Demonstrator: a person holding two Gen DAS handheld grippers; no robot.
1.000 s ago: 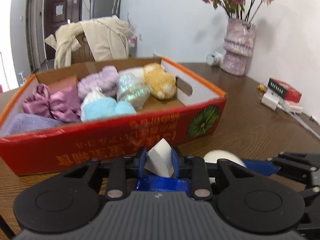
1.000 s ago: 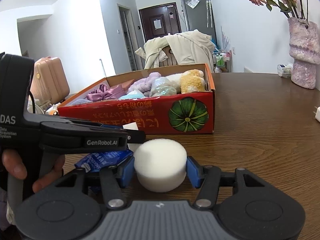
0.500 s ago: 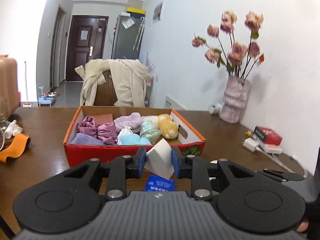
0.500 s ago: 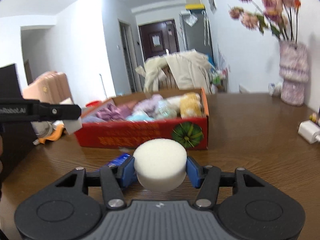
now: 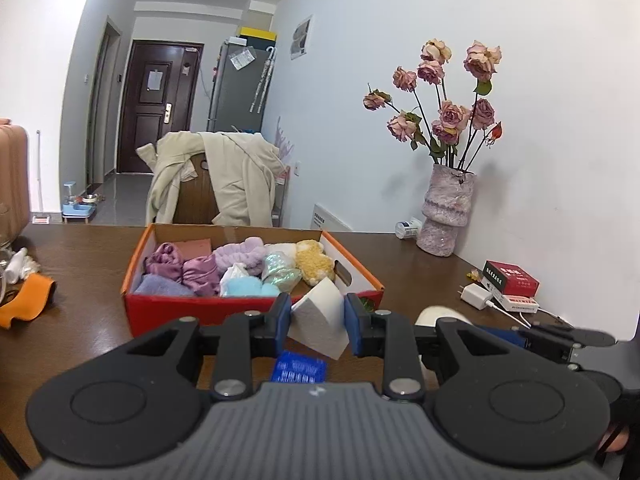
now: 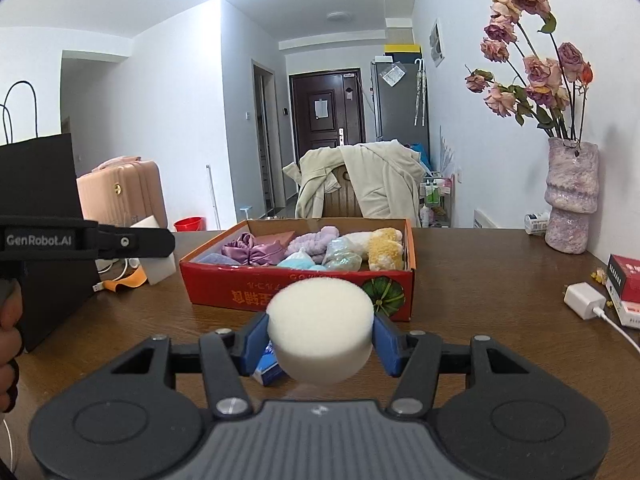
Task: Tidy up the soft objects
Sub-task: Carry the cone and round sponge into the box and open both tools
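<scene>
Wedge sponge (image 5: pixel 320 320): white, triangular, clamped between the blue pads of the left gripper (image 5: pixel 314 323), jaws narrow and pressing both faces. It is held clear of the table (image 5: pixel 80 320), in front of the box (image 5: pixel 168 312). In the right wrist view the same wedge (image 6: pixel 158 250) shows at the tip of the left gripper's arm, off to the left of the box.

Round sponge (image 6: pixel 320 328): white, thick disc, gripped at its sides by the right gripper (image 6: pixel 320 338), jaws at a middling spread, pads bearing on it. Also held above the table, in front of the box's near wall. In the left wrist view its top (image 5: pixel 438 314) shows just right of the left gripper.

Box: red cardboard, open top, on the table. Contents packed close: purple cloths (image 5: pixel 180 270), a lilac plush piece (image 5: pixel 240 250), a pale blue item (image 5: pixel 248 288), an iridescent pouch (image 5: pixel 280 270), a yellow plush toy (image 5: pixel 316 264).

Blue packet (image 5: pixel 300 366): below the held sponges; it appears to lie on the table, though both grippers partly cover it.

Surroundings: vase (image 5: pixel 448 212) with dried roses at the wall, red carton (image 5: pixel 510 278) and charger (image 5: pixel 474 296) at right, orange cloth (image 5: pixel 28 300) at left. A hand (image 6: pixel 8 344) holds the left gripper's handle.
</scene>
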